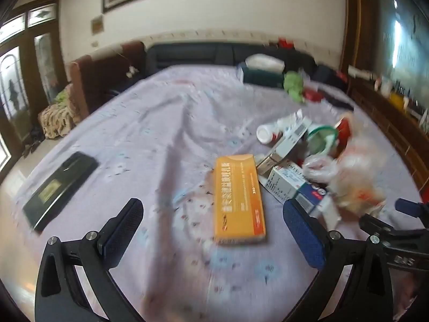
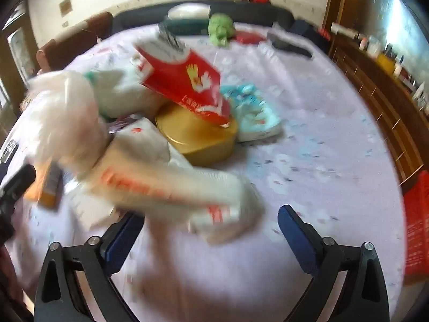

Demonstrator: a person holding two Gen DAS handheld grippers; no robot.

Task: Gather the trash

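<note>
An orange flat box (image 1: 238,201) lies on the lilac bedsheet (image 1: 161,123), just ahead of my left gripper (image 1: 211,205), which is open and touches nothing. To its right is a heap of trash: a white bottle (image 1: 264,134), medicine boxes (image 1: 288,185) and a crumpled plastic bag (image 1: 348,177). My right gripper (image 2: 209,213) is open too. The blurred white plastic bag (image 2: 166,179) reaches between its fingers, and the pads do not press on it. Behind the bag are a red box (image 2: 185,80), a gold round tin (image 2: 198,136) and a blue-white packet (image 2: 254,112).
A black flat case (image 1: 59,185) lies on the bed at the left. A green plush toy (image 2: 221,30) and dark pillows (image 1: 262,77) sit near the headboard. A wooden shelf (image 2: 380,86) with bottles runs along the right, with a red crate (image 2: 418,228) beside the bed.
</note>
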